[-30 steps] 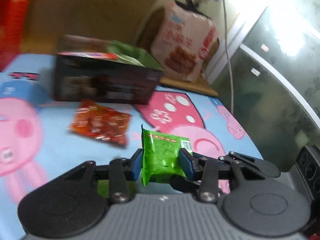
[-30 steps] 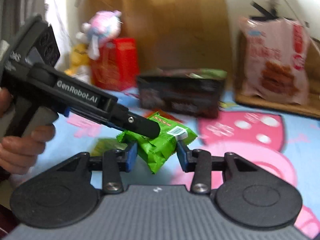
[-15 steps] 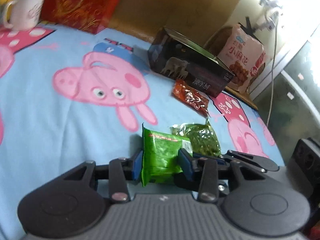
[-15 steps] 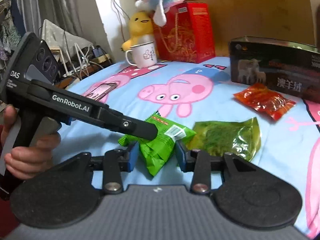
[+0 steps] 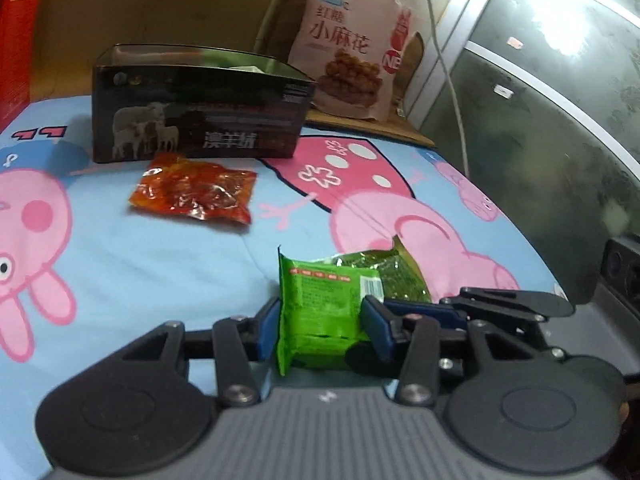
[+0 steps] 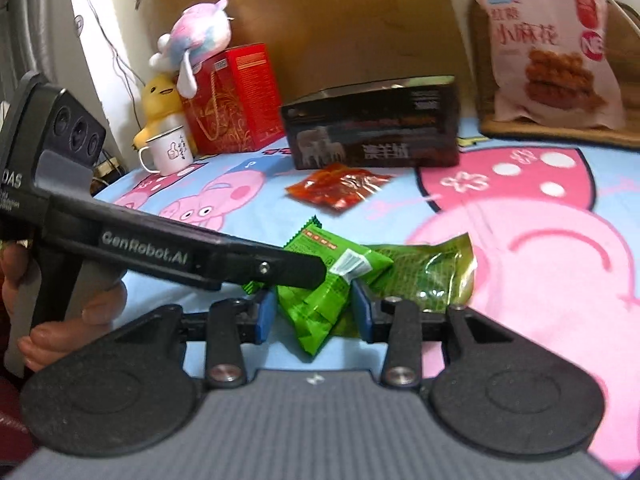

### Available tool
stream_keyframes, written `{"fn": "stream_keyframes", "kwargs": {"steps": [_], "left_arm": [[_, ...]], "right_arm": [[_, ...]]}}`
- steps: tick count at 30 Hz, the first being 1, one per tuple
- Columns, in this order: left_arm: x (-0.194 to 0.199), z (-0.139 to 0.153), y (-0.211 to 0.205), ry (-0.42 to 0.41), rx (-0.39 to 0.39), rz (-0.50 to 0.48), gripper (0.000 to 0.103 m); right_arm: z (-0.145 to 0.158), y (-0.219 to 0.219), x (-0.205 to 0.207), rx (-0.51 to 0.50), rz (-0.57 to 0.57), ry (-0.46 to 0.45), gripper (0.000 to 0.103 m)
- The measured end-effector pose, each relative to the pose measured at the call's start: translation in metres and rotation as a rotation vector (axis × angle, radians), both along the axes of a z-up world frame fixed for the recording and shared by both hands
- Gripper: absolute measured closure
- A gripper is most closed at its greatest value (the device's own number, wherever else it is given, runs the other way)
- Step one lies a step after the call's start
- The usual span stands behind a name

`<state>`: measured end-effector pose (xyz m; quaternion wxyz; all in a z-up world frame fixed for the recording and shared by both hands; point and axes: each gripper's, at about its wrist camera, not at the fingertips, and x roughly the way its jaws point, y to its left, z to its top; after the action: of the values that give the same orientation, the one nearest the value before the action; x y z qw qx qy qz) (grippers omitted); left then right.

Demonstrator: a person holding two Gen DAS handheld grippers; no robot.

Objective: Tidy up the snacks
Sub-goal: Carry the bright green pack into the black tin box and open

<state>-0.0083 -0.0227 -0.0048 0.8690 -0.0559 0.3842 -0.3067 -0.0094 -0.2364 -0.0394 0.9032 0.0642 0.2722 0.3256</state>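
Note:
A bright green snack packet hangs just above the cartoon bedsheet, between the blue pads of both grippers at once. My left gripper has its jaws opening, with the pads still touching the packet's sides. My right gripper is shut on the same packet from the other side. An olive-green clear packet lies on the sheet right behind it. Further back lie a red packet and an open-topped dark box.
A tall pink snack bag leans on a wooden stand behind the box. A red carton, a white mug and plush toys stand at the far left. A hand grips the left tool.
Both views swung left over the sheet, then back toward the dark box. The green packet stayed between both grippers and now hangs lower, near the olive packet. The left pads stand slightly wider.

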Motion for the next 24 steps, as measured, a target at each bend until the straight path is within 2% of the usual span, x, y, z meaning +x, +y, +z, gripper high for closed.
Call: {"fn": "stream_keyframes", "kwargs": {"steps": [2,4,9,13,19,24], "left_arm": [[0.002,0.005,0.009,0.026,-0.022,0.010,0.060],[0.005,0.015,0.024,0.017,-0.051,0.037,0.060],[0.025,0.057,0.048,-0.080,-0.065,0.122,0.060],[0.071,0.084,0.051,-0.151,-0.048,0.196,0.060],[0.145,0.084,0.046,-0.121,-0.045,0.264,0.060],[0.186,0.068,0.041,-0.094,-0.033,0.327,0.050]], "right_arm": [[0.003,0.006,0.002,-0.004,0.009,-0.002,0.060],[0.009,0.015,0.009,-0.011,0.018,-0.024,0.060],[0.040,0.039,0.043,0.011,0.067,-0.138,0.060],[0.069,0.059,0.090,-0.007,0.087,-0.242,0.060],[0.081,0.077,0.166,-0.019,0.052,-0.196,0.060],[0.074,0.083,0.199,-0.029,0.019,-0.167,0.052]]}}
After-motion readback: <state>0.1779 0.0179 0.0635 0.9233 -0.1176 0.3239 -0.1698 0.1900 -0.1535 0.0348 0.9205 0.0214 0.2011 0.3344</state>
